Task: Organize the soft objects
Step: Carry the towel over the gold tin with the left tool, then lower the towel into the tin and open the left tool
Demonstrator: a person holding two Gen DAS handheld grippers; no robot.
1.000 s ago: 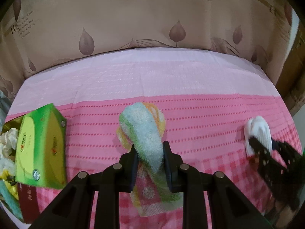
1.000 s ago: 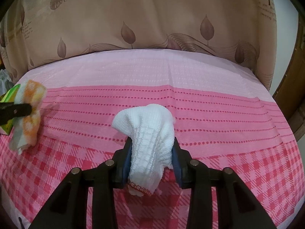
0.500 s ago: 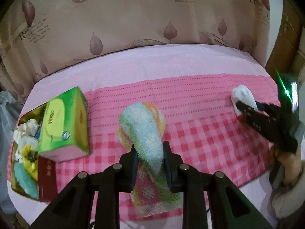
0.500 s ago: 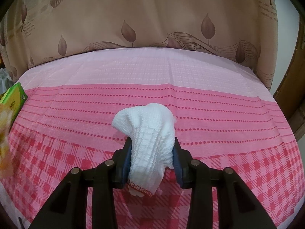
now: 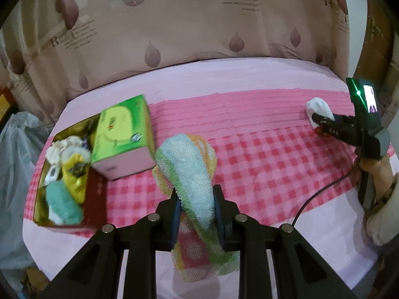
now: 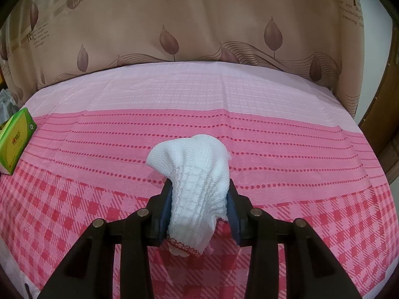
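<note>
Items in the open tin (image 5: 59,214) blur together, while the green box (image 6: 15,142) is cut off at the frame edge

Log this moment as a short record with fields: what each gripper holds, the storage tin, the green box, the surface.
left gripper: shut on the striped towel, fingers pinch its middle, ends hanging
right gripper: shut on the white knitted cloth
open tin: at the table's left edge, holds several soft items, one teal
green box: resting on the tin's far right corner, tilted
surface: pink checked tablecloth
backdrop: beige leaf-print curtain
</note>
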